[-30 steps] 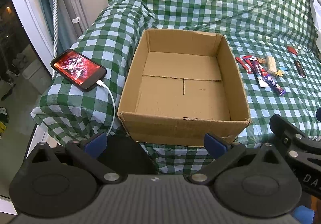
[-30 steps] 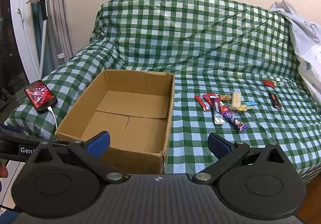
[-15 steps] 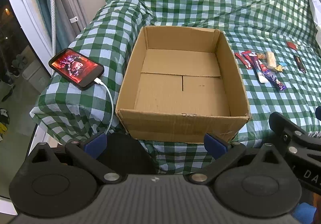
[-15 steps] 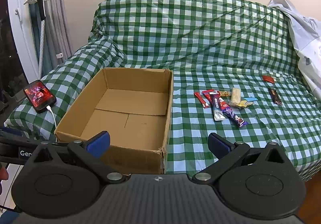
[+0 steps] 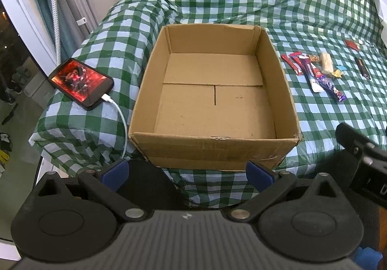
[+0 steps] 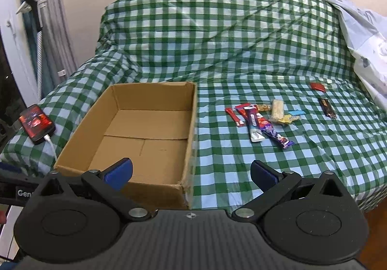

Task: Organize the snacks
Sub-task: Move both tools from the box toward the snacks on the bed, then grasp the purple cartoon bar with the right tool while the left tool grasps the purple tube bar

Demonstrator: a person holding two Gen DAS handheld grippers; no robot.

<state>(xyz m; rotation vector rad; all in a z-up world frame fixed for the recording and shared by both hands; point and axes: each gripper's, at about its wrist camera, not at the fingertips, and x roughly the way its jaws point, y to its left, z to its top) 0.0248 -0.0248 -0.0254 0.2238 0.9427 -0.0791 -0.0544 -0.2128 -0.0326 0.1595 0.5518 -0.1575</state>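
My left gripper (image 5: 186,170) and right gripper (image 6: 191,171) hung wide open, holding nothing, before an empty cardboard box (image 5: 214,110) on a green checked bedcover (image 6: 229,40). The snacks (image 6: 263,120) lay scattered right of the box. A charging phone (image 5: 81,83) sat at its left, near curtains (image 6: 48,28).
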